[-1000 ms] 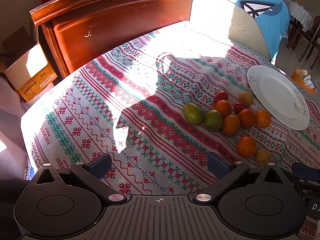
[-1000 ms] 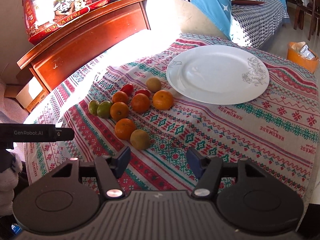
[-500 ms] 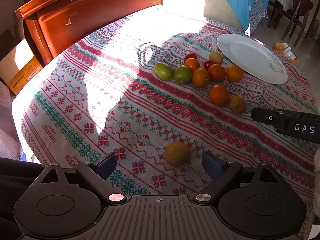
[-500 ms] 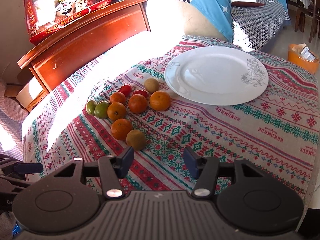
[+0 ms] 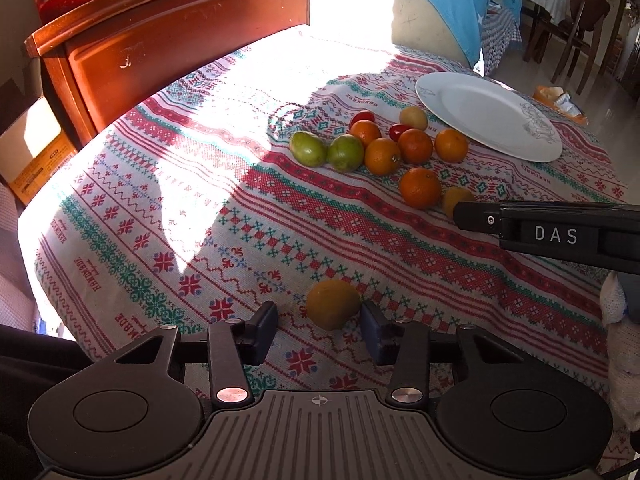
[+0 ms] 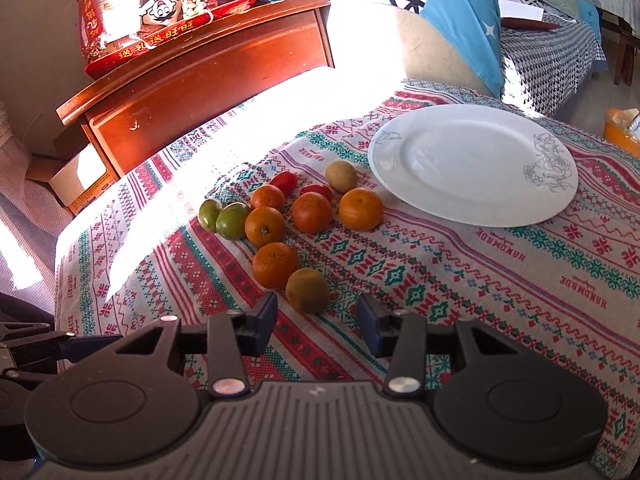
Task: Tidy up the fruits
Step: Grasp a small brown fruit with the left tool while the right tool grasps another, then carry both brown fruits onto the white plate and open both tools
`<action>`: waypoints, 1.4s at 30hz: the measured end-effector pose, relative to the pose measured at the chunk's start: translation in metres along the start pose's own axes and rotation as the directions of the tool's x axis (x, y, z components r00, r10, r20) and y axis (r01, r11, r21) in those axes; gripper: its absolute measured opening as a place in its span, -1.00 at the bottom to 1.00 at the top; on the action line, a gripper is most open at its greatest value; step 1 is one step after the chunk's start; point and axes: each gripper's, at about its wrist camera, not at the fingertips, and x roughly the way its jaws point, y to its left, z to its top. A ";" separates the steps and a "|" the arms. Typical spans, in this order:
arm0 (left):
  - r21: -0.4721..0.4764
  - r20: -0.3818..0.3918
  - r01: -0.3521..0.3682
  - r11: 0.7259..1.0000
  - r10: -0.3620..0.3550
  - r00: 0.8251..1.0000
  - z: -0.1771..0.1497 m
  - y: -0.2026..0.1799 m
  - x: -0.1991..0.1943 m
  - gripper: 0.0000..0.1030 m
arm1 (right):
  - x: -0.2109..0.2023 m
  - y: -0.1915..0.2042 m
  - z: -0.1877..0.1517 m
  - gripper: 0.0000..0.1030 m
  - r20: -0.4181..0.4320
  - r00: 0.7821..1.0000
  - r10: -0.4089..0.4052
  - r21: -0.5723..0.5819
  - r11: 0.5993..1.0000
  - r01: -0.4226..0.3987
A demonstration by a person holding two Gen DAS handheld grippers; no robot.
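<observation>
- Between the spread fingers of the left gripper (image 5: 319, 326), a lone yellowish fruit (image 5: 333, 304) is framed, ungripped.
- Just ahead of the open right gripper (image 6: 317, 319), a brown fruit (image 6: 307, 290) is seen; the plate (image 6: 472, 168) lies beyond, rightward.

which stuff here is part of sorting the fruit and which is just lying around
Part of the job:
- round orange citrus fruits
- two green fruits
- small red tomatoes
- brownish-yellow round fruits
- large white plate

Just lying about:
- red snack package
- wooden cabinet
- cardboard box
- blue cushion
</observation>
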 end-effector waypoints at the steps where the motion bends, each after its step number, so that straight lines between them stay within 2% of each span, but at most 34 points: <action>1: 0.002 0.008 0.003 1.000 -0.003 1.000 0.000 0.000 0.000 -0.30 | 0.001 0.001 0.000 -0.20 0.000 1.000 -0.001 -0.005 1.000 0.001; 2: -0.002 0.013 0.013 1.000 -0.013 1.000 0.000 -0.001 0.000 -0.44 | 0.002 0.002 0.000 -0.25 0.001 1.000 -0.002 -0.010 1.000 0.002; 3: -0.016 0.017 0.031 0.999 -0.031 0.999 0.000 0.000 0.000 -0.48 | 0.004 0.004 0.001 -0.28 0.005 1.000 -0.004 -0.017 1.000 0.004; 8: -0.027 0.043 0.029 0.999 -0.028 0.999 0.002 -0.001 0.002 -0.52 | 0.012 0.006 0.001 -0.51 0.004 1.000 -0.001 -0.020 1.000 0.001; 18: -0.100 0.061 0.030 0.995 -0.024 0.998 0.014 0.008 0.007 -0.52 | 0.008 -0.002 0.005 -0.53 0.038 0.999 0.000 0.039 0.999 -0.002; 24: -0.103 0.119 0.052 0.993 -0.039 0.992 0.035 0.007 0.005 -0.52 | -0.002 -0.012 0.012 -0.53 0.079 0.997 -0.003 0.083 0.997 -0.004; 27: -0.111 0.137 0.087 0.990 -0.072 0.988 0.049 0.005 0.006 -0.52 | -0.006 -0.015 0.016 -0.53 0.092 0.996 -0.009 0.095 0.995 0.000; 35: -0.051 0.189 0.170 0.984 -0.158 0.969 0.082 -0.012 0.008 -0.52 | -0.018 -0.033 0.041 -0.53 0.117 0.992 -0.042 0.132 0.991 0.026; 42: 0.009 0.197 0.225 0.974 -0.223 0.955 0.107 -0.032 0.019 -0.52 | -0.015 -0.058 0.060 -0.53 0.059 0.996 -0.073 0.169 0.984 0.062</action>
